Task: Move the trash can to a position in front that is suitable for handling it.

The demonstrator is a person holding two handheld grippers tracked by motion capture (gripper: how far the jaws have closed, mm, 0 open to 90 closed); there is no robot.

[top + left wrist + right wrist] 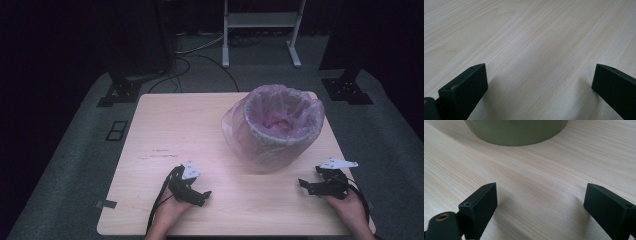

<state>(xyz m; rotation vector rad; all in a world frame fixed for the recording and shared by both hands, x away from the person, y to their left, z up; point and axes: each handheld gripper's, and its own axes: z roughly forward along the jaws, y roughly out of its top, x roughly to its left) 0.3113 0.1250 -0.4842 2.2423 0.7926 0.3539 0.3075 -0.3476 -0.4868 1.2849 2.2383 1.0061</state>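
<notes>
- A round bin [272, 131] with a pinkish see-through bag [285, 102] lining it stands on the far right part of the wooden table [165, 135]; the bag is folded over the rim and hangs loosely down the outside.
- In the right gripper view the bin's base [516, 131] shows as a dull green curve at the top, sitting flat on the wood, well ahead of the jaws.
- The right gripper [303, 184] rests low at the near right edge of the table, held in the person's right hand [350, 207], pointing left — near the bin's base but apart from it.
- Its jaws stand wide apart, with bare wood between them [541, 202].
- The left gripper [206, 194] lies near the front edge, left of the bin and well apart from it, held in the left hand [167, 212] and pointing right.
- Its jaws are spread wide too — just table grain in the gap [539, 82].
- Black cables trail back from each gripper toward the person.
- Beyond the table, a grey carpeted floor [75, 165], cables and a white metal stand [260, 22] sit in the dim background.
</notes>
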